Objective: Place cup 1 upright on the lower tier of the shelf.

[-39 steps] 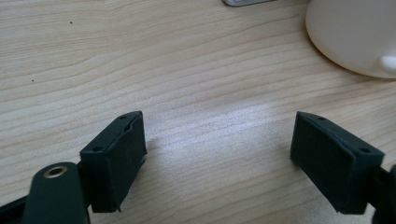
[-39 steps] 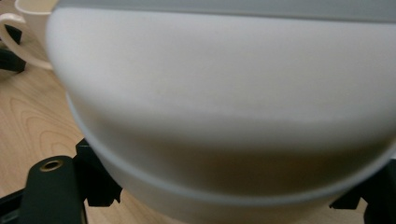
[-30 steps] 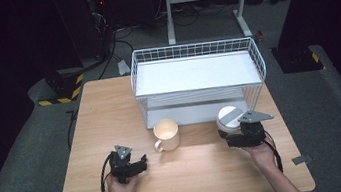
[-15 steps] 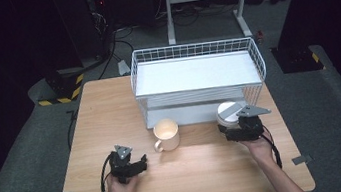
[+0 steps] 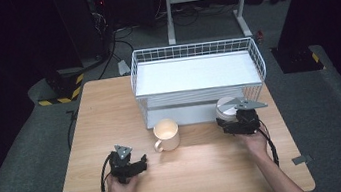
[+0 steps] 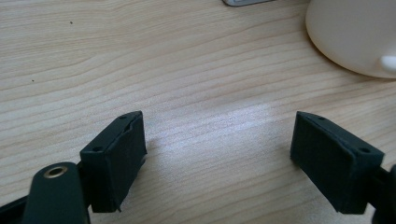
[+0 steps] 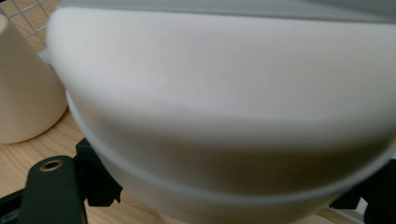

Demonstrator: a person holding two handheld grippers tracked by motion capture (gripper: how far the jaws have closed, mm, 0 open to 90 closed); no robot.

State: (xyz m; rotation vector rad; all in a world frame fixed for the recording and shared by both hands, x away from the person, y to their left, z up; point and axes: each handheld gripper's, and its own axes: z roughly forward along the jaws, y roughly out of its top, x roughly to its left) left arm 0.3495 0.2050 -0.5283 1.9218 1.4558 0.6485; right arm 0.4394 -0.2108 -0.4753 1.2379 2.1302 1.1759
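Nearest the person, the left gripper [image 5: 140, 161] is resting low on the wooden table [image 5: 110, 114], its 2 jaws standing wide apart with nothing but bare wood between them. Just beyond it, 1 cream mug [image 5: 166, 134] is standing upright, mouth up, its handle pointing toward the person's left. To the right, the right gripper [image 5: 227, 121] is gripping 1 white bowl [image 5: 227, 108]: in the right gripper view the bowl [image 7: 219, 107] is sitting between the 2 jaws, whose pads are pressing its sides. The bowl is being held just in front of the right front corner of the 1 white wire rack [image 5: 192, 52], and whether it is level or tilted I cannot tell. Farther back, the rack is spanning the table's far half. Compared with a second earlier, the right gripper and bowl are sitting slightly closer to the rack, while the left gripper and mug are lying where they were.
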